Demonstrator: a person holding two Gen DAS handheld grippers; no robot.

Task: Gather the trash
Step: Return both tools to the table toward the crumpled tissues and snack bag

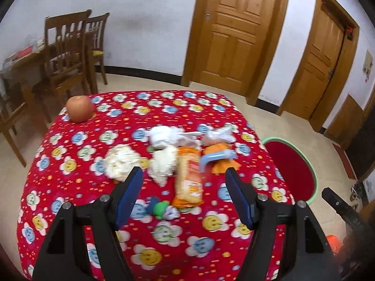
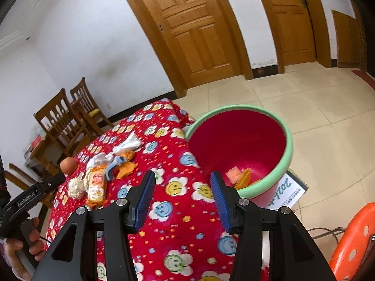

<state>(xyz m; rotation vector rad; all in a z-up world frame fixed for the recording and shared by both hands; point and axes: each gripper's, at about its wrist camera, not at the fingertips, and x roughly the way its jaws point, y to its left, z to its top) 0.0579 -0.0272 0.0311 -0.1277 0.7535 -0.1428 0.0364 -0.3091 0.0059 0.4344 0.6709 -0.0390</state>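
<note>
While the litter lies strewn mid-table, best taken one piece per reach. From the left wrist: left gripper [image 1: 184, 175] hovering above the red smiley-flower tablecloth [image 1: 70, 210], jaws standing wide with nothing between the blue pads [image 1: 127, 199]. Just ahead, a row of trash: a crumpled paper wad [image 1: 120, 161] by the left pad, a second wad [image 1: 164, 164] beside it, an orange snack wrapper [image 1: 189, 180] lying lengthwise, a blue plastic piece [image 1: 214, 160] on an orange scrap [image 1: 222, 166], white tissues [image 1: 171, 135] behind. Nearer the camera, a small green-and-blue bit [image 1: 160, 208], too blurred to name. Apple [image 1: 79, 109] at the far left corner, well apart, probably not trash and better left alone. Bin rim [image 1: 313, 164] showing past the table's right edge. Sensible next: lower over the nearer wad or the wrapper, straddle it across its narrow side, close only once both pads flank it, avoid pinching cloth. From the right wrist: right gripper [image 2: 182, 187] above the table's edge beside the red bin with green rim [image 2: 289, 149], jaws parted about halfway and empty. Inside the bin [image 2: 234, 140], an orange packet [image 2: 233, 174] and a yellow ridged piece [image 2: 245, 178] already at the bottom. Left gripper body visible at far left, held by a hand [image 2: 23, 245]. Orange stool [image 2: 356, 238] beside the bin; calendar sheet [image 2: 287, 192] under it.
</note>
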